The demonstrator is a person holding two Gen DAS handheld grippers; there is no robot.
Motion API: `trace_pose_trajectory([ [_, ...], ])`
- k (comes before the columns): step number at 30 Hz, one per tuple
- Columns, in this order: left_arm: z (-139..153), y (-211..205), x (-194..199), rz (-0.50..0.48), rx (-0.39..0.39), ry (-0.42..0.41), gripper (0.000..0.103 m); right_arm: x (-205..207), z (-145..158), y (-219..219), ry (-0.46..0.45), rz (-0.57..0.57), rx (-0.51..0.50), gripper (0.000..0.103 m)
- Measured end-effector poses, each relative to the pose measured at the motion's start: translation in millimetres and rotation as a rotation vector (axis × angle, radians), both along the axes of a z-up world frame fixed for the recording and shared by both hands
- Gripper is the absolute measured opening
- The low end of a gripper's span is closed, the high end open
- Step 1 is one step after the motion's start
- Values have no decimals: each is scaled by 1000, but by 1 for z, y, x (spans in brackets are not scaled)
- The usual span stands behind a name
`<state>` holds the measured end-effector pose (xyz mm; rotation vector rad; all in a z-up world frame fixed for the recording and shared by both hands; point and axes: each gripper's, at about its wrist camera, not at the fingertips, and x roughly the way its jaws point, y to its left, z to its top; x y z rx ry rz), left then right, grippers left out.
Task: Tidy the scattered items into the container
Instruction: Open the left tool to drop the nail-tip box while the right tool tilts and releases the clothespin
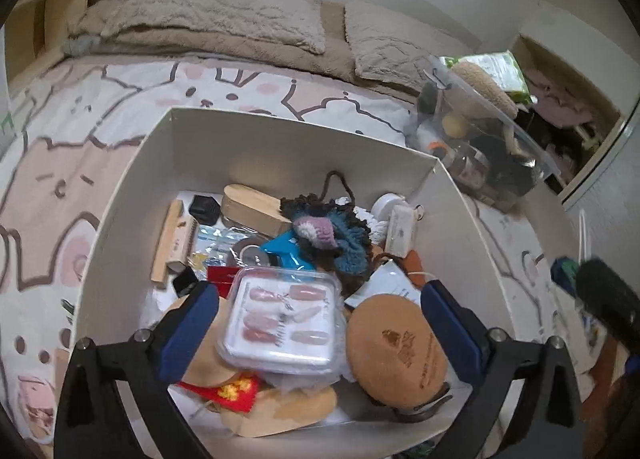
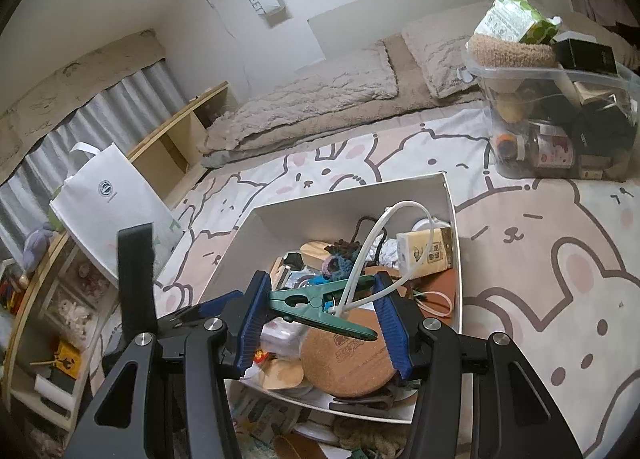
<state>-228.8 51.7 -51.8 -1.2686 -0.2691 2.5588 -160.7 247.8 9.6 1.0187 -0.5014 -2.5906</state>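
A white cardboard box (image 1: pixel 280 131) stands on the bed, full of small items. Among them are a cork coaster (image 1: pixel 396 351), a crocheted pouch (image 1: pixel 332 235) and a wooden brush (image 1: pixel 256 207). My left gripper (image 1: pixel 320 291) hangs over the box's near end, open wide. A clear case of press-on nails (image 1: pixel 280 319) lies between its blue pads, apart from both. My right gripper (image 2: pixel 322 283) is above the same box (image 2: pixel 340 195), shut on a green clothes clip (image 2: pixel 312 299). A white cable (image 2: pixel 376 235) loops up from the clip.
A clear plastic bin (image 2: pixel 560 107) packed with bottles and boxes sits on the bed at the back right. Grey pillows (image 1: pixel 216 15) lie along the wall. A white paper bag (image 2: pixel 108 211) and a wooden shelf (image 2: pixel 188 131) are at the left bedside.
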Motion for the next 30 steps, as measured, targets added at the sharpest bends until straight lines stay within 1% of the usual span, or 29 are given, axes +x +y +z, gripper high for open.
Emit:
trace_pose_trajectory([
  [3, 3, -2, 4, -4, -40, 21, 102, -2, -2, -1, -5, 6, 9, 53],
  [10, 12, -21, 20, -6, -29, 56, 102, -8, -8, -7, -27, 26, -3, 53],
  [12, 15, -28, 25, 1, -27, 71, 102, -12, -8, -11, -31, 40, 11, 53],
  [14, 18, -35, 31, 2, -22, 86, 102, -18, -7, -17, -35, 76, 55, 53],
  [18, 24, -43, 41, 8, -14, 115, 102, -31, -7, -28, -62, 135, 213, 53],
  [21, 28, -47, 46, 13, 2, 136, 102, -42, -15, -35, -104, 178, 319, 53],
  [24, 33, -49, 51, 10, 0, 154, 102, -51, -25, -38, -147, 217, 416, 53],
  [28, 35, -52, 53, 6, 21, 159, 102, -63, -42, -48, -178, 263, 650, 53],
  [30, 34, -54, 54, 10, 32, 154, 102, -66, -49, -52, -195, 290, 714, 53],
])
